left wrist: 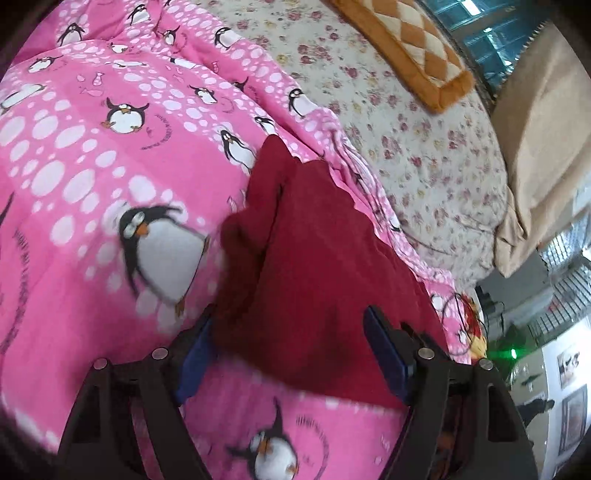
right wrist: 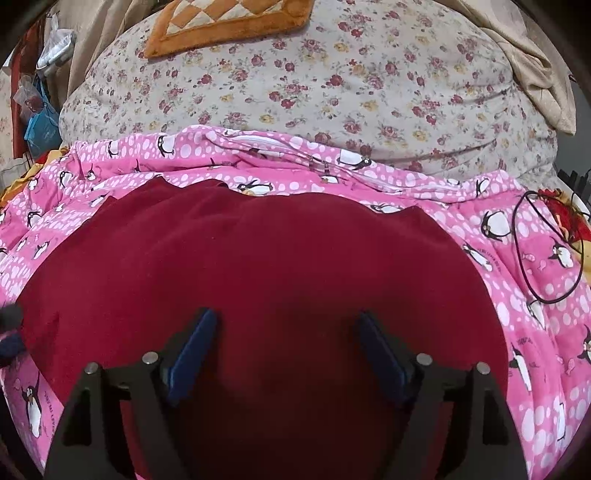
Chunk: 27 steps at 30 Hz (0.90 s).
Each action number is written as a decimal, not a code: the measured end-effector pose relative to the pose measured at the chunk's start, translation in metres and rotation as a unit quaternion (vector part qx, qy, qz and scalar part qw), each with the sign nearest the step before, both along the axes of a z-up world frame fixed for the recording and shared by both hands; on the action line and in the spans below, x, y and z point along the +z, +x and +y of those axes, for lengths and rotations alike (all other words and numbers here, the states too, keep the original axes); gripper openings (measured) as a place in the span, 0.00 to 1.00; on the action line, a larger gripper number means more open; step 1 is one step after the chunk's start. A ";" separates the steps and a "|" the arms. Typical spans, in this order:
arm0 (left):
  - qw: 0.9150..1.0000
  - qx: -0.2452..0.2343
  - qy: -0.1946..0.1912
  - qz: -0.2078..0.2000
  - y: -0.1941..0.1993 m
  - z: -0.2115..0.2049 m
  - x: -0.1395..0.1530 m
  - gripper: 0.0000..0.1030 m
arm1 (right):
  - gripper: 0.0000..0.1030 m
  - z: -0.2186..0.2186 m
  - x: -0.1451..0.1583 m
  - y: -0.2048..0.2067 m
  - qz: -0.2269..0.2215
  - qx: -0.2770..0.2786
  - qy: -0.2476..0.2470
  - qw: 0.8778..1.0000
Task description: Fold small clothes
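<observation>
While the dark red soft fabric garment is being left spread on the pink penguin-print quilt, probably so an edge can get picked for folding, the left gripper and right gripper are being held with jaws apart, empty.

Dark red garment; pink penguin-print quilt; cream floral bedspread; orange-and-cream checked cushion

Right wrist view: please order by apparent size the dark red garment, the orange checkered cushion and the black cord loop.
1. Dark red garment, largest, though it is nearest to the camera.
2. Orange checkered cushion, cut off by the frame edge, so unsure.
3. Black cord loop, smallest.
</observation>
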<state>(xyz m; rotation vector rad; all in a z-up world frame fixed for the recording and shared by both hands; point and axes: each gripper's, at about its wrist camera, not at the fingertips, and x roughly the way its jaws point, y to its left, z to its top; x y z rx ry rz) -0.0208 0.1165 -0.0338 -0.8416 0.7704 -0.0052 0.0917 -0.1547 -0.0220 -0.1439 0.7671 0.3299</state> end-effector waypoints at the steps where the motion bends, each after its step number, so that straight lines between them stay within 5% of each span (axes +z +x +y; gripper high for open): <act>1: 1.000 0.000 0.002 0.002 0.005 -0.002 0.001 0.62 | 0.81 0.000 0.000 0.000 -0.001 0.000 0.001 1.000; 6: 0.999 0.013 -0.031 0.003 0.005 0.006 0.003 0.55 | 0.82 -0.001 0.000 0.000 -0.003 0.000 0.007 1.000; 10: 0.997 0.040 -0.009 0.058 0.012 0.014 -0.002 0.11 | 0.82 -0.002 -0.001 0.000 -0.001 0.001 0.015 1.000; 15: 0.995 0.035 0.044 0.076 0.016 0.004 0.008 0.02 | 0.82 -0.008 0.004 -0.001 0.013 0.005 0.020 1.000; 17: 0.995 0.036 0.049 0.078 0.014 0.002 0.010 0.01 | 0.81 -0.006 0.017 -0.002 0.010 -0.007 0.004 1.000; 20: 0.995 0.044 0.054 0.072 0.013 0.000 0.008 0.01 | 0.81 0.019 0.055 0.018 0.008 0.037 0.044 0.998; 22: 0.995 0.041 0.074 0.057 0.010 -0.002 0.005 0.02 | 0.82 0.051 0.065 0.047 0.071 0.098 0.083 0.989; 24: 0.995 0.039 0.082 0.049 0.010 -0.003 0.004 0.02 | 0.82 0.100 0.060 0.080 0.169 0.184 0.119 0.961; 27: 0.995 0.034 0.082 0.039 0.009 -0.002 0.004 0.02 | 0.82 0.157 0.050 0.104 0.186 0.222 0.080 0.954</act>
